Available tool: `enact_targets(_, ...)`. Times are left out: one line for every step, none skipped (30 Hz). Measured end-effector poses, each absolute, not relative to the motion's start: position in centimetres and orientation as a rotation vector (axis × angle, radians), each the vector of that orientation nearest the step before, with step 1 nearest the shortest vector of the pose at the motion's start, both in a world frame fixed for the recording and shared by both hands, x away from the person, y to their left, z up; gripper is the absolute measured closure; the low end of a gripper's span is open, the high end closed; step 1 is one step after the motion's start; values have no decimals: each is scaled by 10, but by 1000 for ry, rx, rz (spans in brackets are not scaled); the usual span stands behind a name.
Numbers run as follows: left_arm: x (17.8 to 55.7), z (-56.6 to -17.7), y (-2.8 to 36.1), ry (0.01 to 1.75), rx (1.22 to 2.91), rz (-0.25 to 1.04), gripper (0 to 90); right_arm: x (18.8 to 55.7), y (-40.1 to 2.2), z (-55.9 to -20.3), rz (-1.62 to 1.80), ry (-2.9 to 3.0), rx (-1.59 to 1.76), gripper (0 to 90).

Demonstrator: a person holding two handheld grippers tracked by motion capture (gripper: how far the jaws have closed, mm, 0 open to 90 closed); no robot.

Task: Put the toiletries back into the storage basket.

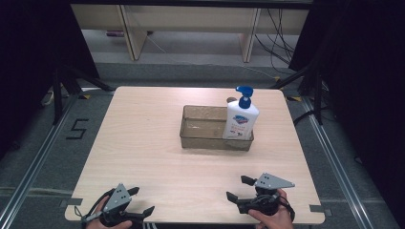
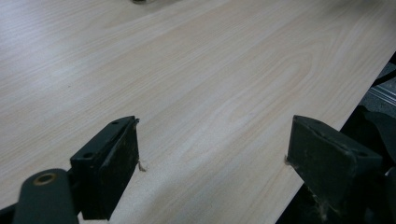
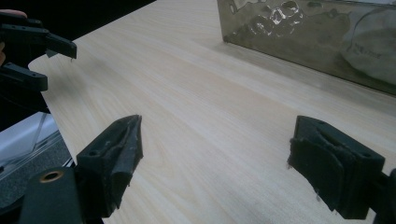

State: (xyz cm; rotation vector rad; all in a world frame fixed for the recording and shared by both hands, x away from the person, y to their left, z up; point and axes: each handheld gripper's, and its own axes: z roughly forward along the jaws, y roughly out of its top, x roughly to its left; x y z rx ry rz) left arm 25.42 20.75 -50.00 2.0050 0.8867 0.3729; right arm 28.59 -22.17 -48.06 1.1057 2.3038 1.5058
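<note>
Pale wood-grain table (image 1: 143, 143) bears translucent rectangular bin (image 1: 203, 129), white pump bottle (image 1: 240, 120).

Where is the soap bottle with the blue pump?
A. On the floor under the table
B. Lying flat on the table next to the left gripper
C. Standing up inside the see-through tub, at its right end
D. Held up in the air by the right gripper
C. In the high view the soap bottle stands upright inside the see-through tub, at its right end, while both grippers rest near the table's front edge.
</note>
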Motion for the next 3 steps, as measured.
enact_targets(254, -500, 208, 883, 2013, 375, 160, 286, -222, -481, 1505, 2304, 1106, 176)
enact_targets(254, -500, 208, 883, 2012, 375, 160, 286, -222, -481, 1505, 2303, 1106, 175)
enact_targets(254, -500, 208, 883, 2012, 375, 160, 286, -222, -481, 1505, 2304, 1105, 175)
